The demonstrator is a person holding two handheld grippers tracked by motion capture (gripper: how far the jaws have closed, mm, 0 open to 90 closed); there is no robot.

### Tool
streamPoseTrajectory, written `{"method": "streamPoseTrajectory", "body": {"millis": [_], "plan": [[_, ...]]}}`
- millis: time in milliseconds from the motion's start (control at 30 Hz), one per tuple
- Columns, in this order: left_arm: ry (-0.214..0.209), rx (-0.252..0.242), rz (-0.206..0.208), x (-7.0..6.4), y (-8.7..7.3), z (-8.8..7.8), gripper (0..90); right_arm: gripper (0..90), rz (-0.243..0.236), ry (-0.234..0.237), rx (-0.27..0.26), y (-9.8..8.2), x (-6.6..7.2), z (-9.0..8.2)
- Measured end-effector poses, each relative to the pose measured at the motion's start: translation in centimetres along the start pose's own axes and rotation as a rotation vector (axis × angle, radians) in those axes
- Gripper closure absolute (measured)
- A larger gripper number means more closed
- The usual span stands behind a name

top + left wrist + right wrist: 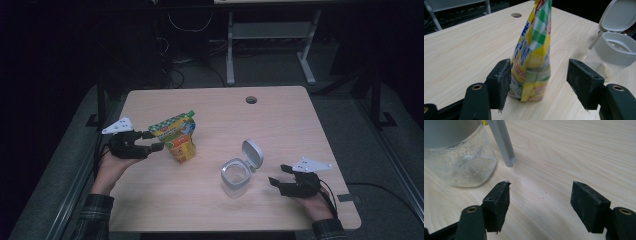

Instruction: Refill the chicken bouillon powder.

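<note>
From above, a yellow-and-green snack pouch [179, 138] stands upright on the left half of the desk [215, 210], and a clear jar [235, 178] with its grey flip lid [253, 154] swung open sits right of centre. The left hand-held gripper [152, 141] reaches the pouch, jaws spread. The right hand-held gripper [276, 183] waits just beside the jar, jaws apart and empty.

In the left gripper view the pouch [534, 52] stands between the spread jaws, one pad touching or nearly so, the other well clear. I'd judge the grasp barely begun; any filling is still ahead.

In the right gripper view the jar [459, 157] looks empty, dusted inside with crumbs.
</note>
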State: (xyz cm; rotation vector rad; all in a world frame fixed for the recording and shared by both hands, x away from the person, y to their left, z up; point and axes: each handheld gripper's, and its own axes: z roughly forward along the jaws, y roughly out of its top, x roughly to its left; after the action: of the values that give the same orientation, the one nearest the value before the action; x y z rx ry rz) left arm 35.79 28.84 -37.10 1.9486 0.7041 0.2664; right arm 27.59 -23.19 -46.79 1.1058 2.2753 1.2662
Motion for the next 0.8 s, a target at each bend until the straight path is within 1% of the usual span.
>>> {"method": "streamPoseTrajectory", "body": {"millis": [67,100,133,167,233,333,467,567,800], "plan": [[-0.004,-0.001,0.004,0.1,0.2,0.4,36.0,31.0,0.004,-0.001,0.001,0.0,0.0,0.0],[-0.008,-0.003,0.013,0.2,0.3,0.6,36.2,31.1,0.004,-0.001,0.001,0.0,0.0,0.0],[-0.013,-0.011,0.008,0.2,0.4,0.7,36.5,31.1,0.000,-0.001,0.000,0.0,0.0,0.0],[-0.015,-0.006,0.017,0.2,0.5,0.8,37.8,31.0,0.001,-0.001,0.001,-0.1,0.0,0.0],[-0.016,-0.010,0.015,0.3,0.6,1.0,40.3,31.1,0.003,-0.002,0.002,-0.1,-0.1,0.0],[-0.031,-0.012,0.012,0.6,0.7,1.4,43.4,31.0,0.002,-0.004,0.002,-0.1,-0.1,0.0],[-0.037,-0.010,0.018,0.6,0.6,1.8,49.7,31.1,0.003,-0.004,0.002,-0.1,-0.1,0.0],[-0.023,-0.015,0.031,0.6,0.6,1.8,55.9,31.0,0.006,-0.004,0.003,-0.2,-0.2,0.0],[-0.019,-0.011,0.046,0.3,0.8,1.9,68.4,31.0,0.005,-0.004,0.004,-0.2,-0.1,0.0]]}}
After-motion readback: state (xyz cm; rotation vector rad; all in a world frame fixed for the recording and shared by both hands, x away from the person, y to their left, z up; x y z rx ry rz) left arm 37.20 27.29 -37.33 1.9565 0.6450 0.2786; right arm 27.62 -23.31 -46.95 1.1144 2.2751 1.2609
